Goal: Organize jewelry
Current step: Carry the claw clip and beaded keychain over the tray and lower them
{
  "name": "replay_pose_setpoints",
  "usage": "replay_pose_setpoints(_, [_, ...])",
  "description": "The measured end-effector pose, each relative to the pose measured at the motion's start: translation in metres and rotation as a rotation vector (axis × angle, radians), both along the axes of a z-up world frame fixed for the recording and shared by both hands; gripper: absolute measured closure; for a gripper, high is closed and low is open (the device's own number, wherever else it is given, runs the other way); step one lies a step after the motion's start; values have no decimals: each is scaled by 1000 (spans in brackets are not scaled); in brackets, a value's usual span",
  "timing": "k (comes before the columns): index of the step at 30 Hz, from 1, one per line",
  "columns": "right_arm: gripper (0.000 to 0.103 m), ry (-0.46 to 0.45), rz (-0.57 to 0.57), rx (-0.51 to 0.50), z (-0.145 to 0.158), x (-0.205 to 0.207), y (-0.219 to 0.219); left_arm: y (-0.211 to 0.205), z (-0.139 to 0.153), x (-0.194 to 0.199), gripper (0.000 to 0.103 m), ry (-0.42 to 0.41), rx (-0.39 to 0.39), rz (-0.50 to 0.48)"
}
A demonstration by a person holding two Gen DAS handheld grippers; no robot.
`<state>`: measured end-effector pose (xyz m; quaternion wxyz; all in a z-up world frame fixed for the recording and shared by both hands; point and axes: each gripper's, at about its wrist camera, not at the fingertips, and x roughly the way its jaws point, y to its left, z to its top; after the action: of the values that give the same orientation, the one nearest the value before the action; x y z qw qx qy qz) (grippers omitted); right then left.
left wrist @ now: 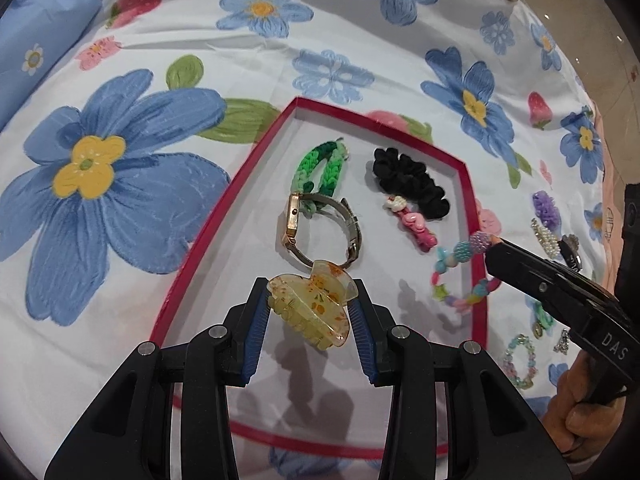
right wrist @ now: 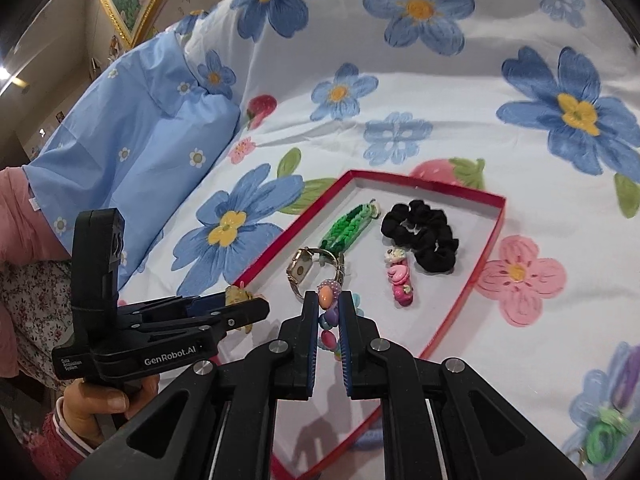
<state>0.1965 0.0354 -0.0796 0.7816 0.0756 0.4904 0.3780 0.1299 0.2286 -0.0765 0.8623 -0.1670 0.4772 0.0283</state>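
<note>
Jewelry sorting under way on a flowered bedsheet, where a red-rimmed tray already holds a green braided band, a gold watch, a black scrunchie and a pink clip. The left gripper, its jaws drawn in partway, clamps a yellow hair claw between blue pads, holding it above the near end of the tray, just short of the watch. The right gripper, nearly closed, pinches a string of pastel beads; in the left wrist view the bracelet hangs from that tool's tip across the tray's right rim, partly inside and partly out. More trinkets lie on the sheet beyond that rim, among them a purple hair tie and a small beaded ring. Judging by the layout, both pieces are about to be set down. The claw would sit best in the bare white patch nearest the camera, lowered until it touches the floor before the jaws part, so it does not bounce onto the watch. The bracelet should be carried fully over the rim first, or its trailing loop may snag the red edge and drag back out.
</note>
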Motion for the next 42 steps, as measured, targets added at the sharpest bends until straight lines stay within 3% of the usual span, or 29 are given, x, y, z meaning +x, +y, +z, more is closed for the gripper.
replay_pose_setpoints(15, [93,72,-37,-110,-53,36,-3,-9,-23,24,65,67,23,-21])
replay_pose_setpoints(24, [92,44,0,-179,-54,36,8,-12,-24,28,65,89,54,-30])
replay_pose_setpoints(42, [89,57,-6,-164,-54,38,8,-15,-24,32,63,102,77,-27])
